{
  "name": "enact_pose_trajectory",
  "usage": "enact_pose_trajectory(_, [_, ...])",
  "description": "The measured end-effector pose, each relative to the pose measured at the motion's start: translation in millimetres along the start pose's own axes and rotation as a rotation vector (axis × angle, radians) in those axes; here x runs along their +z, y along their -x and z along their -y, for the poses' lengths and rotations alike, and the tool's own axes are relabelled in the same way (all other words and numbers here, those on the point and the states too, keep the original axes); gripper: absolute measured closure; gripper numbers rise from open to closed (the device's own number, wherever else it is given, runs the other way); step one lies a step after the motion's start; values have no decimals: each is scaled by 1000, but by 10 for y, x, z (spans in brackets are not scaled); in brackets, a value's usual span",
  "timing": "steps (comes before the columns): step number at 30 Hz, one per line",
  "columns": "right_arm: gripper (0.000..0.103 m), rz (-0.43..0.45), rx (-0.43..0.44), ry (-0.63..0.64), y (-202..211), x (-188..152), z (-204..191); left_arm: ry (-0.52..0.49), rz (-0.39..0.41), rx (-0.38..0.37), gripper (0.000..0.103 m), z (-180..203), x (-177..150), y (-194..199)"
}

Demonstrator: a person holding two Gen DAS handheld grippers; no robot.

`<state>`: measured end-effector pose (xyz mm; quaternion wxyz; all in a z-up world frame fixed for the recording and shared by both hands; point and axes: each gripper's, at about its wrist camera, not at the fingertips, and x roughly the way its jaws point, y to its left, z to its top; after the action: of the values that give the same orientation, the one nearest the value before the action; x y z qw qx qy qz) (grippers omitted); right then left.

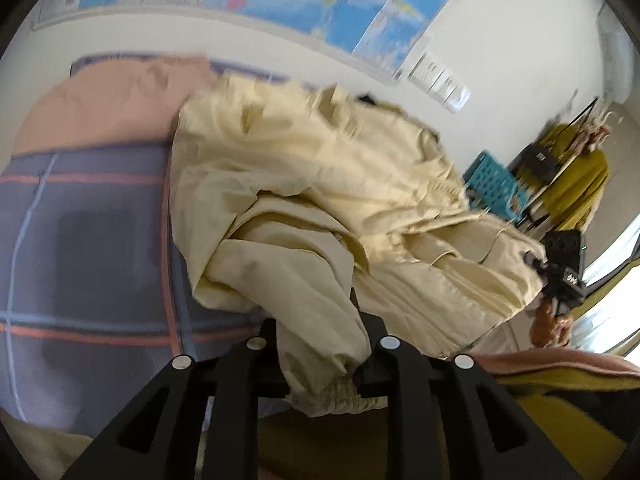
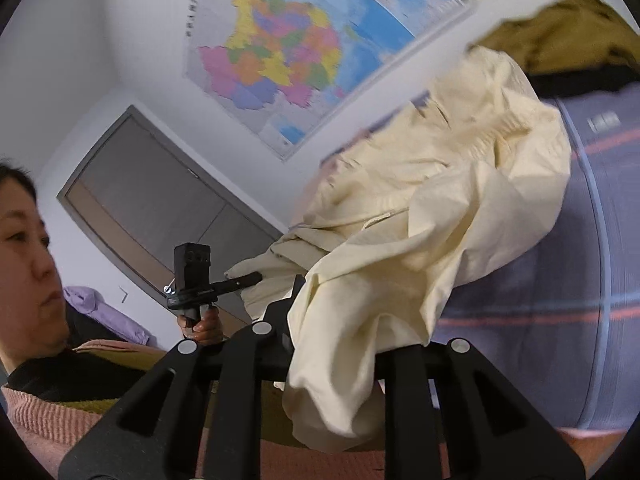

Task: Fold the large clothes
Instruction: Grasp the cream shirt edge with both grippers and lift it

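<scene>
Cream jacket [image 1: 320,200] clamped in both: left gripper [image 1: 322,354] pinches cuff, right gripper [image 2: 332,344] pinches sleeve. Blue crate [image 1: 494,184] far right of left gripper; contents unclear.

The left gripper [image 1: 320,354] has its black fingers [image 1: 376,328] closed tight on a gathered, elasticated bit of the cream garment [image 1: 320,184], which bulges out between them. The right gripper [image 2: 336,344] is likewise clamped on a bunched fold of cloth that hangs down over its fingers [image 2: 276,312]. Each gripper is raised and tilted, held from below by a bare hand [image 2: 202,326] wrapped round its handle. The other hand [image 1: 550,322] shows in the left wrist view.
</scene>
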<state>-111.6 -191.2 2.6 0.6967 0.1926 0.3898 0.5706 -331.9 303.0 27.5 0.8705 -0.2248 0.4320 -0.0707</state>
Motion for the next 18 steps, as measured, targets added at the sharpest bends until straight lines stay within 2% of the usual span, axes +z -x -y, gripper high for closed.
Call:
enact_pose_trajectory(4, [85,-1,5,-35,-48,-81,98,26,-71,0,70,-198,-129,-150])
enact_pose_trajectory(6, [85,0,4,-33,-65,-95,108,43,-106,2,54,-257,-194,-220])
enact_pose_trajectory(8, [85,2,10,-39,-74,-100,109,43,-148,10,44,-269,-276,-282])
enact_pose_trajectory(10, [85,1,9,-39,-89,-110,97,-10,-146,62,44,-181,-325,-284])
enact_pose_trajectory(11, [85,1,9,-39,-88,-114,93,-30,-140,95,54,-137,-336,-283])
enact_pose_trajectory(12, [85,0,3,-34,-84,-115,79,-34,-127,105,71,-110,-336,-257])
enact_pose_trajectory(15, [85,8,4,-17,-56,-106,34,13,-75,65,80,-114,-232,-121])
enact_pose_trajectory(18, [85,31,3,-9,-21,-42,-17,38,-11,23,83,-137,-98,47])
